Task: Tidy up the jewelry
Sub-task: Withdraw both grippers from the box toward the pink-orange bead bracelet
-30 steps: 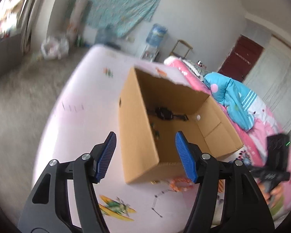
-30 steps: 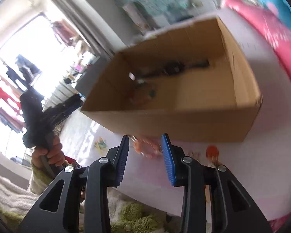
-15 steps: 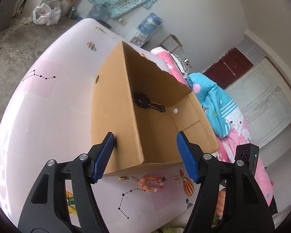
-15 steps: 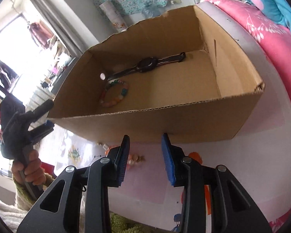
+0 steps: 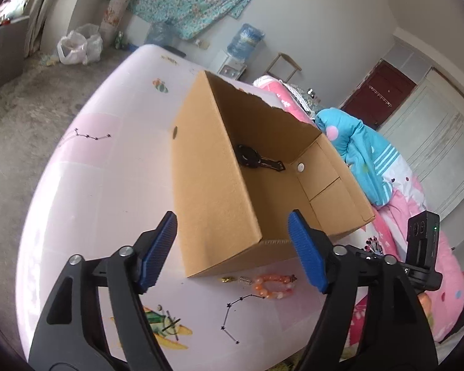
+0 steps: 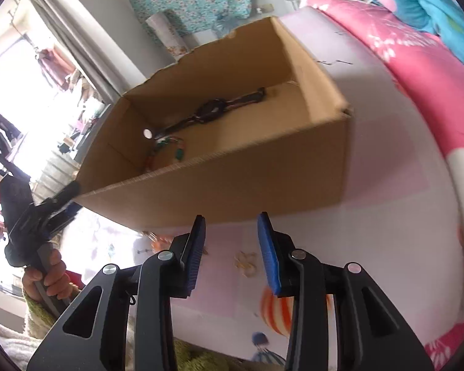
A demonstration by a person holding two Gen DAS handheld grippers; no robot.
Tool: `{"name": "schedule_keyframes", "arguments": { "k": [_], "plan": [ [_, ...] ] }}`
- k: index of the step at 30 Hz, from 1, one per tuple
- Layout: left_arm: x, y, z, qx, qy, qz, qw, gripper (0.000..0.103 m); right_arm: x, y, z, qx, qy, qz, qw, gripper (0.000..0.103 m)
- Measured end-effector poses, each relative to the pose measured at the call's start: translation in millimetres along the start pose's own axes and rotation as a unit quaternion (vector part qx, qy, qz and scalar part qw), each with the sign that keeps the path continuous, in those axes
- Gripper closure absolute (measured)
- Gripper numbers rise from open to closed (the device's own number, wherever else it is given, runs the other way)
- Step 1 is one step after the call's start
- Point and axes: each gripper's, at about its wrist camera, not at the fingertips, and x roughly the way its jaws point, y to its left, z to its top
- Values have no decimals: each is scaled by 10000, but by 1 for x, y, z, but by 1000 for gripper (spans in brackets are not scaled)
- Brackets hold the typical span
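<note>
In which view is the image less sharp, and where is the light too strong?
Right wrist view: the cardboard box and the bracelet inside it look slightly smeared, and the window at left is blown out white. Left wrist view: sharp, evenly lit; the fisheye bends the pink table edge.

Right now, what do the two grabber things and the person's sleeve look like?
Both the left gripper and the right gripper are black plastic frames with triangular cut-outs and silver round bolts. Their jaws wear ridged blue pads. The hand on the left gripper's handle comes out of a fuzzy green sleeve.
</note>
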Motion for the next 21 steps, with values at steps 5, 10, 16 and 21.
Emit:
{"name": "schedule_keyframes", "arguments": {
  "k": [5, 10, 16, 21],
  "plan": [
    [-8, -14, 0, 459, -35, 246, 9986, 30, -4, -16, -12, 216, 14, -72, 9997, 68],
    [-8, -33, -8, 1026, 46, 419, 9938, 29, -3, -16, -15, 245, 40, 5, 9997, 68],
    [10, -46, -17, 1502, 105, 1250, 9807, 28, 6, -16, -27, 222, 285, 116, 9993, 68],
    [11, -48, -12, 1389, 40, 1487, 9791, 26, 13, -16, -35, 85, 416, 166, 9990, 68]
  ]
}}
